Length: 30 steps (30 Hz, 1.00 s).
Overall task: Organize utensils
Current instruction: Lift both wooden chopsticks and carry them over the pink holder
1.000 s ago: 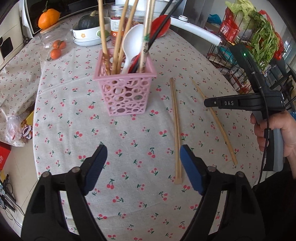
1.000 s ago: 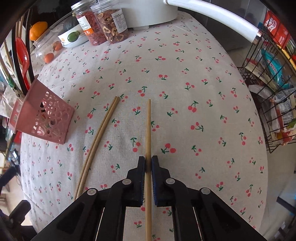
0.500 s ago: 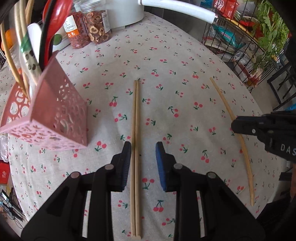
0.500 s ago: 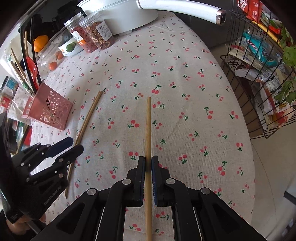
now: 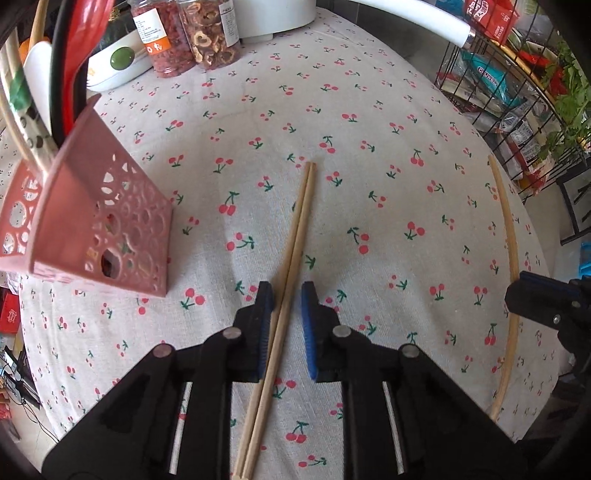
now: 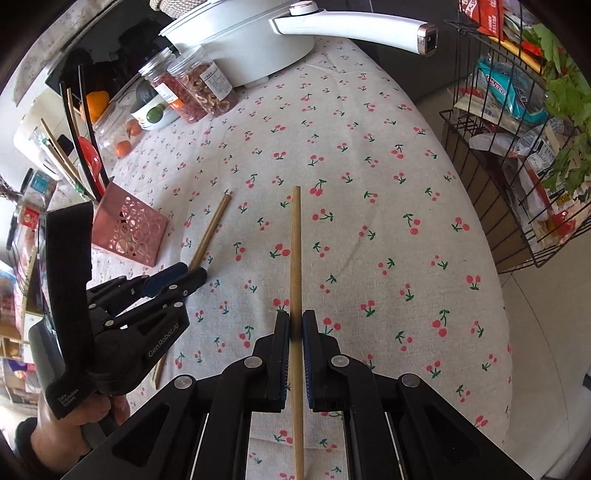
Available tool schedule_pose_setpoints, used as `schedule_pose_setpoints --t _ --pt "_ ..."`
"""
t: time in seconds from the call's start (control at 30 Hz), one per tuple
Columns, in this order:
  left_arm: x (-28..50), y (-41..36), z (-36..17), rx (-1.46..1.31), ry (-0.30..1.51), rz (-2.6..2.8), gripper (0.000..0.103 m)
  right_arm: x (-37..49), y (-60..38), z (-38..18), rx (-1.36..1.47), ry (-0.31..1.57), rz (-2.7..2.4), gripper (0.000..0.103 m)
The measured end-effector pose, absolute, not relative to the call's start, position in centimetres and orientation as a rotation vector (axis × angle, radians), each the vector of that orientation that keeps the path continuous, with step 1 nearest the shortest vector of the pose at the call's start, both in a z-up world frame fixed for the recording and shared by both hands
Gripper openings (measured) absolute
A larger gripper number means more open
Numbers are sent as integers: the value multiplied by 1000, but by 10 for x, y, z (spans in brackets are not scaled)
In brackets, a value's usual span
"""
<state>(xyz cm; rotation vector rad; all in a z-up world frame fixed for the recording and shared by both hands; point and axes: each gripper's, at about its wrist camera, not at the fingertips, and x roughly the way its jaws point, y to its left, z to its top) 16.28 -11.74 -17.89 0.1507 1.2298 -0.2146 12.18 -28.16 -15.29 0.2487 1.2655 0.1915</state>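
So the right gripper (image 6: pixel 295 325) is clamped on a single wooden chopstick (image 6: pixel 295 254), jaws pinched tight against it with no gap on either side. The stick runs straight toward 12 o'clock in the right wrist view, its far tip over the cherry-print tablecloth (image 6: pixel 369 147); I can't tell whether that tip touches the cloth or sits just above it. The left gripper (image 5: pixel 287 306) is down around a pair of chopsticks (image 5: pixel 295 236) lying side by side on the cloth — the pair passes between the blue pads (image 5: pixel 308 332), but there's visible space on the right side, so the jaws are partly closed and not actually gripping yet. In the left wrist view that pair points toward 12, leaning a bit to 1 o'clock. The pink perforated utensil holder (image 5: pixel 107 236) stands at about 10 o'clock from the left gripper, near the pair but not touching it, and it already has chopsticks, a white spoon (image 5: pixel 37 92) and a red spoon (image 5: pixel 88 22) sticking out of it. From the right wrist view the same holder sits out at 10 o'clock, with the left gripper between it and the camera. Further back at 11 to 12 o'clock — two clear jars (image 6: pixel 192 88) of dried stuff, just beside a white appliance (image 6: pixel 258 44). A wire rack (image 6: pixel 517 147) with packets and greens is over at 2 o'clock, off the table edge.
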Motion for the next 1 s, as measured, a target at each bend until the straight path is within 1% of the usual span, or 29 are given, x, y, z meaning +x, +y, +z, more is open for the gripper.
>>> schedule_pose_setpoints --t 0.17,0.4,0.7,0.87,1.0 --pt "140 -114 -175 158 1256 -246 11 114 -290 -148 293 1251 179 7" --pt "102 -97 -136 138 1152 -329 11 99 -282 -123 328 1172 225 7" --pt "65 -61 -77 130 954 -394 11 79 -256 -86 313 1060 295 7" --pt "55 -31 -56 19 775 -397 11 70 -249 -61 315 964 310 7" --pt "60 -10 -33 -120 673 -416 11 68 -241 -49 266 912 300 7"
